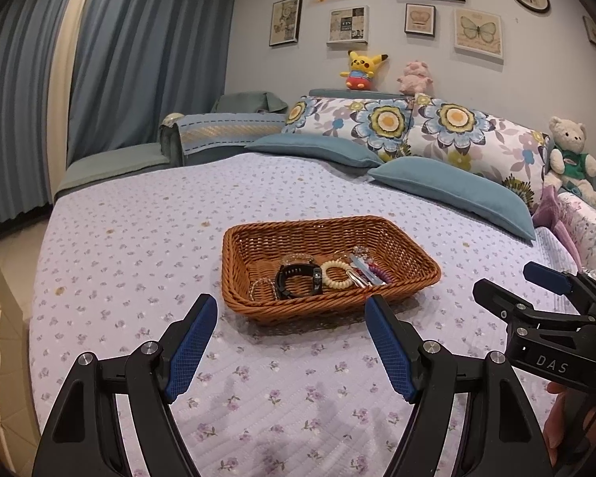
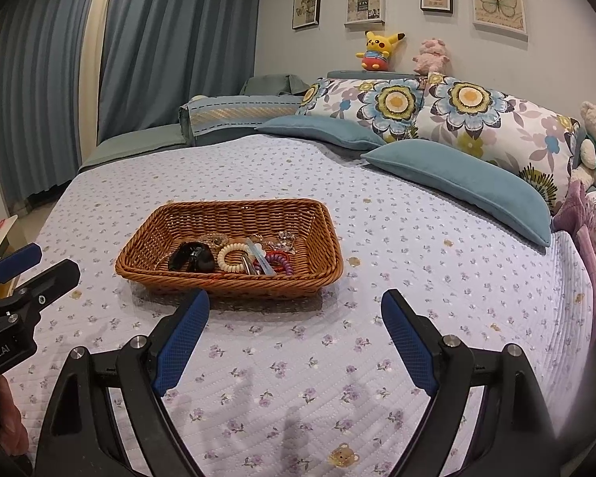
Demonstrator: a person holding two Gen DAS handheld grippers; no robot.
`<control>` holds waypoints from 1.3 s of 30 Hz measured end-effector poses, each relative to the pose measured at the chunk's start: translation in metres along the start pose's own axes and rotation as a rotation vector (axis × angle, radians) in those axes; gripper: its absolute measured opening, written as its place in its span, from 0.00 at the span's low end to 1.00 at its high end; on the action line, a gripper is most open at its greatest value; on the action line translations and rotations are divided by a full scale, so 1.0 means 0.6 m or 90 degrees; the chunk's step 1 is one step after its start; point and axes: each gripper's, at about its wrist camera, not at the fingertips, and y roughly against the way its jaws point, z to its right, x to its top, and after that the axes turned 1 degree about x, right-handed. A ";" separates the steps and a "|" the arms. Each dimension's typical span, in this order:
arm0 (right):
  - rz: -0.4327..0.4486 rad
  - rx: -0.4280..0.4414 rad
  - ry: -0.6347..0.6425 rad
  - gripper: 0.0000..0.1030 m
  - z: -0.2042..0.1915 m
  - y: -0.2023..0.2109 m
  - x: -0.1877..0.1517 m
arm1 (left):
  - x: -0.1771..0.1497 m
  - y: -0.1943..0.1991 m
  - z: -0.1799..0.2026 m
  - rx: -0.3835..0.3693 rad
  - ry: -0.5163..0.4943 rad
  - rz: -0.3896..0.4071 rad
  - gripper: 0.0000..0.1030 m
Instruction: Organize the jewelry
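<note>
A bedroom: blue curtains, framed prints on the wall, soft toys along the headboard, flowered pillows, and a bed (image 1: 139, 238) under a lilac quilt dotted with small flowers.

On the quilt, near the middle, a brown wicker basket (image 1: 413, 256) holding all the jewelry in one tangled heap toward its near side. In the heap: a black watch (image 1: 298, 280), a cream coil bracelet (image 1: 336, 274), a purple coil band (image 2: 281, 261), some clear beaded pieces, hard to tell apart.

Probably light, every piece. Watch strap bendy but with a firm case, best pinched across the band where it arches up. Coil bracelet springy and soft, likely to squash and slip unless caught through the ring's wall. Beaded strands limp, liable to drag neighbours along when lifted. Basket itself stiff, light, easy to shove on the quilt.

Left tongs (image 1: 291, 316) wide open, empty, hovering over the quilt just short of the basket's near rim, heap straight ahead. Right tongs (image 2: 295, 312) likewise spread wide, nothing between them, basket ahead and a little to the left, near rim close to the left fingertip.
</note>
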 end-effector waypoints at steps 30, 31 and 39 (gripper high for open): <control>-0.004 -0.003 -0.004 0.87 0.006 0.001 -0.005 | -0.006 -0.004 0.008 -0.002 -0.004 -0.007 0.76; -0.004 -0.002 -0.004 0.87 0.006 0.002 -0.006 | -0.006 -0.004 0.008 -0.002 -0.005 -0.008 0.76; -0.004 -0.003 -0.003 0.88 0.005 0.001 -0.005 | -0.010 -0.008 -0.002 -0.028 0.021 -0.021 0.76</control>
